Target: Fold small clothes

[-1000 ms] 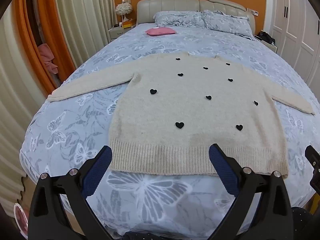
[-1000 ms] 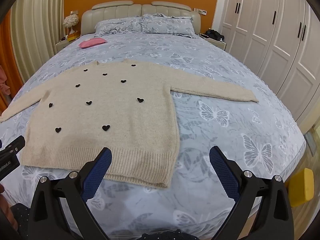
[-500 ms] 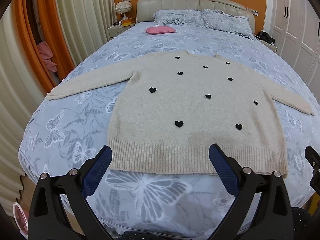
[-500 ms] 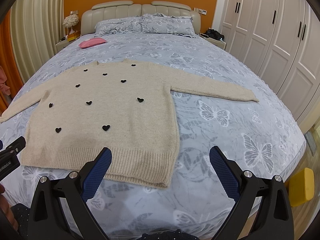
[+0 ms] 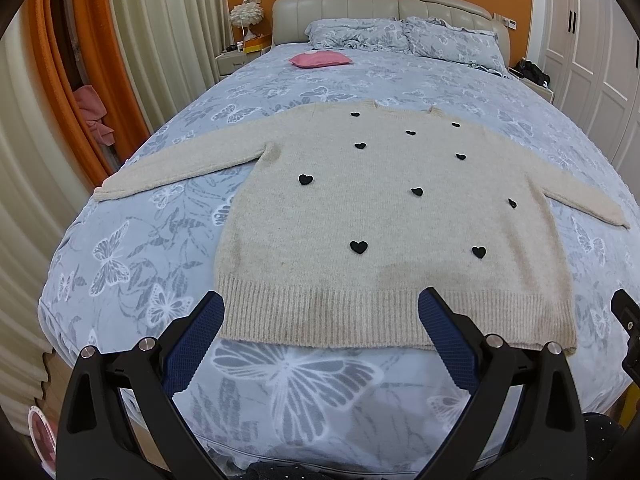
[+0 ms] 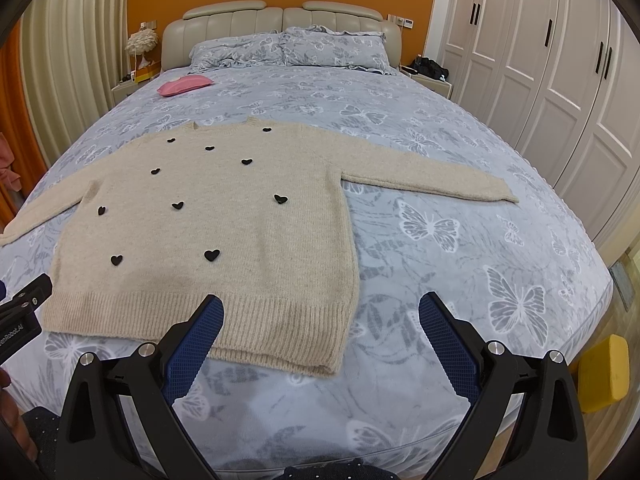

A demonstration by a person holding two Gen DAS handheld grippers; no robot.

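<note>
A cream knit sweater (image 5: 384,216) with black hearts lies flat on the bed, front up, both sleeves spread out; it also shows in the right wrist view (image 6: 208,232). Its ribbed hem faces me. My left gripper (image 5: 320,300) is open and empty, held above the hem near its left half. My right gripper (image 6: 320,300) is open and empty, above the hem's right corner. The left sleeve cuff (image 5: 108,190) reaches the bed's left edge. The right sleeve cuff (image 6: 500,194) lies toward the right side.
The bed (image 5: 132,264) has a blue-grey butterfly cover. A pink cushion (image 5: 320,60) and pillows (image 6: 288,46) lie near the headboard. Curtains (image 5: 168,40) hang at the left, white wardrobe doors (image 6: 560,60) stand at the right. A yellow object (image 6: 604,372) sits on the floor at the right.
Both grippers have stayed open and almost still; the view has shifted only slightly. The sweater has not moved.
</note>
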